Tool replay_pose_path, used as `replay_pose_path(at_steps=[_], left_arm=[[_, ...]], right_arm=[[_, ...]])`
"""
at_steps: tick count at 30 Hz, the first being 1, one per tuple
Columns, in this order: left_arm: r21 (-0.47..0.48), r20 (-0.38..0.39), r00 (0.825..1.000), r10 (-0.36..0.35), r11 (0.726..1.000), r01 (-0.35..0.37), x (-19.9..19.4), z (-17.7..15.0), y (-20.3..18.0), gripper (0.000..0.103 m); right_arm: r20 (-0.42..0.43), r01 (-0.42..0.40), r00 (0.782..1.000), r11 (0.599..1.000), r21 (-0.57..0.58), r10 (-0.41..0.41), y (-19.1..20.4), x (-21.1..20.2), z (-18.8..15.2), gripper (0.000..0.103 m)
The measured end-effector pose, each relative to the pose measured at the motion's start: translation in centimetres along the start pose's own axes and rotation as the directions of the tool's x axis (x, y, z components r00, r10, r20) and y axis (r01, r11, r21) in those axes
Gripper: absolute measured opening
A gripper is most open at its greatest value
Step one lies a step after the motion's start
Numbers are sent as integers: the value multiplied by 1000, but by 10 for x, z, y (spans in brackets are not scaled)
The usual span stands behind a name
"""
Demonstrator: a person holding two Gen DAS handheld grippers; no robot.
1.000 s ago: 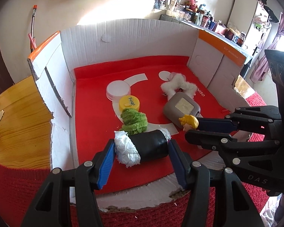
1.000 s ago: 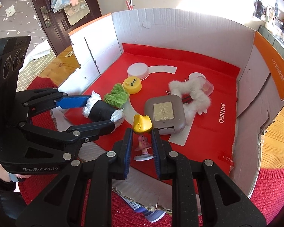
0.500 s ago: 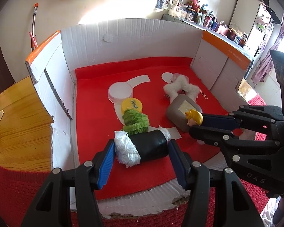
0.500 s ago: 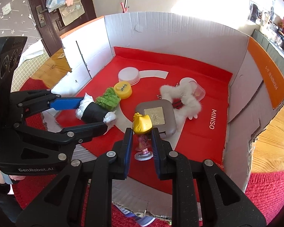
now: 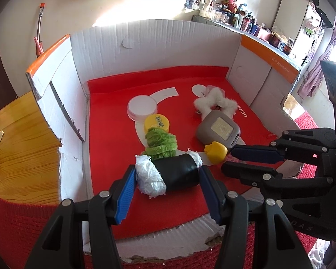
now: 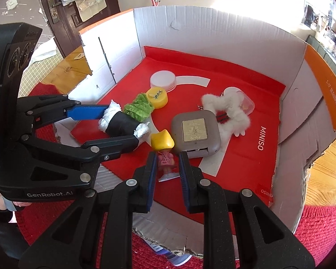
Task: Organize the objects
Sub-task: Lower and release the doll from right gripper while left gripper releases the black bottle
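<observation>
We see one cardboard box [image 5: 159,51], white corrugated walls with orange rims and a smooth red floor, its near side cut low and ragged. In the left wrist view everything sits inside it. At the centre lies one grey rounded-square case [image 5: 218,130] with a gold label; at 12 o'clock from it, touching, one fluffy white ring [image 5: 215,102] of fur. At 9 o'clock from the case is one yellow round lid [image 5: 156,122], and at 11 o'clock from that lid, just touching, one white round lid [image 5: 142,108]. One green fuzzy bundle [image 5: 161,142] lies at 6 o'clock from the yellow lid. In the right wrist view one clear plastic cup [image 6: 246,105] peeks out behind the fur ring at 2 o'clock.

Our left gripper [image 5: 168,185] is clamped end to end on one black roll [image 5: 174,174], a cylinder with crumpled white tufts at both ends, at 6 o'clock from the green bundle. Our right gripper [image 6: 166,168] is clamped on one small doll [image 6: 165,157] with a glossy yellow head, pink spotted dress and flat white base; it stands upright just at 7 o'clock of the case. Whether the roll and the doll rest on the red floor we cannot tell
</observation>
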State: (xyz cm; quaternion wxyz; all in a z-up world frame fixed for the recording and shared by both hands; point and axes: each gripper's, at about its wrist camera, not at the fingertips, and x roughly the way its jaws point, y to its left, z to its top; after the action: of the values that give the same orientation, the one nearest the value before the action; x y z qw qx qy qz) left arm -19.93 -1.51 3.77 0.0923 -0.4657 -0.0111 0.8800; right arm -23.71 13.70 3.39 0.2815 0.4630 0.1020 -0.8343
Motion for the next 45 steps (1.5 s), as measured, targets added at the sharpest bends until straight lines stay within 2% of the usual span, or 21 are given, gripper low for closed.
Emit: replay_pose_path(at_steps=[8, 10, 29, 45], left_arm=[[-3, -5, 1000, -1, 1000, 1, 2, -1, 0, 58], [-4, -6, 1000, -4, 1000, 4, 3, -1, 1, 58], [-2, -6, 1000, 5, 1000, -5, 2, -3, 0, 59], [-19, 1, 1000, -29, 999, 29, -3, -3, -1, 62]], right_arm=[[-39, 10, 999, 999, -40, -12, 5, 2, -2, 19], [-38, 34, 999, 998, -45, -36, 3, 2, -1, 19], [-30, 14, 999, 1000, -15, -14, 0, 5, 0, 19], [-25, -19, 1000, 1000, -3, 19, -1, 1, -3, 20]])
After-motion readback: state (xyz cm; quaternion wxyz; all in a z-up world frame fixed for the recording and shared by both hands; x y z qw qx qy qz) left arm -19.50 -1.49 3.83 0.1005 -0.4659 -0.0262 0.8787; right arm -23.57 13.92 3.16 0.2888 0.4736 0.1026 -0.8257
